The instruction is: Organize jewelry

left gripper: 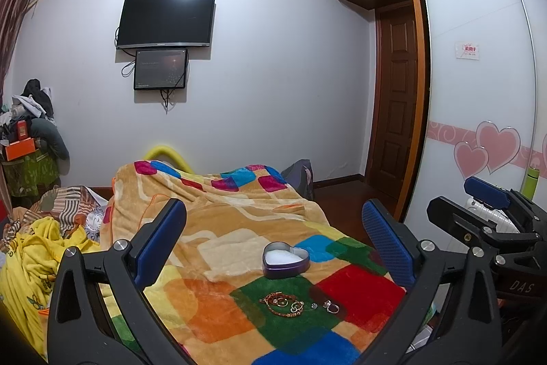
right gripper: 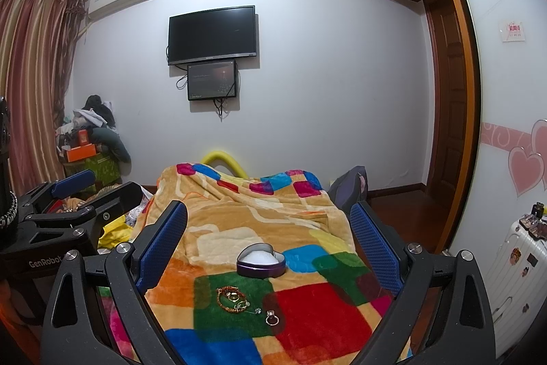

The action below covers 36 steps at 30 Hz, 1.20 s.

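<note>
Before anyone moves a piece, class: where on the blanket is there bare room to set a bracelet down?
Free: the red square right of the ring, and the orange patch left of the bracelet. Crowded: the green square, where the jewelry clusters just in front of the heart tin.

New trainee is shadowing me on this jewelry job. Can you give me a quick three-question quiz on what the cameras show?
1. True or false: the heart-shaped tin has its lid on.
2. Which patch of the blanket does the bracelet lie on: A red, B green, C blue?
3. What is the left gripper holding?

Key:
1. False; it is open, with a white lining showing.
2. B, green.
3. Nothing. Its jaws are wide apart, as are those of the right gripper. The ring lies loose on the blanket.
</note>
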Each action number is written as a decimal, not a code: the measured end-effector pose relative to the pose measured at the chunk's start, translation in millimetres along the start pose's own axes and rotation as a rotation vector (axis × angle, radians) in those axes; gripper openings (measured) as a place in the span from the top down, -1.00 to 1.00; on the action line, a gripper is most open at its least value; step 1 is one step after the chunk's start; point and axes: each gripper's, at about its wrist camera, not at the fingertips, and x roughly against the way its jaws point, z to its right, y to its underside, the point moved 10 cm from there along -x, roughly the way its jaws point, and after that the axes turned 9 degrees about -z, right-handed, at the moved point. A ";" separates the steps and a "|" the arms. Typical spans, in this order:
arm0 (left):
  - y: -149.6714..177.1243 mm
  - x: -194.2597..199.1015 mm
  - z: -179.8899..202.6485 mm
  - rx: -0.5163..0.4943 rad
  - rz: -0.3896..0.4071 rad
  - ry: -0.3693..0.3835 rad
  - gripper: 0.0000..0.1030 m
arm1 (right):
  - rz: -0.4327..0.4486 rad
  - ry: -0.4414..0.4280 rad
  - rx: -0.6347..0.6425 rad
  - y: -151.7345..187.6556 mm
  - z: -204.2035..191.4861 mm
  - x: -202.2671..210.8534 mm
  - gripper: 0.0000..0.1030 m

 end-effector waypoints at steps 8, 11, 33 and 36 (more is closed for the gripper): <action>-0.6 -0.2 0.3 -0.001 -0.001 0.000 -1.00 | -0.002 -0.001 -0.001 -0.4 0.2 -0.2 -0.85; -1.1 -0.4 0.6 0.000 -0.002 0.001 -1.00 | -0.002 -0.001 -0.002 -0.7 0.5 -0.2 -0.85; 35.4 -70.5 -10.3 0.008 -0.189 -0.015 -1.00 | -0.143 0.035 -0.039 43.2 23.0 -46.1 -0.85; 51.9 -93.5 -14.9 0.009 -0.261 -0.019 -1.00 | -0.208 0.062 -0.041 62.4 34.9 -64.9 -0.85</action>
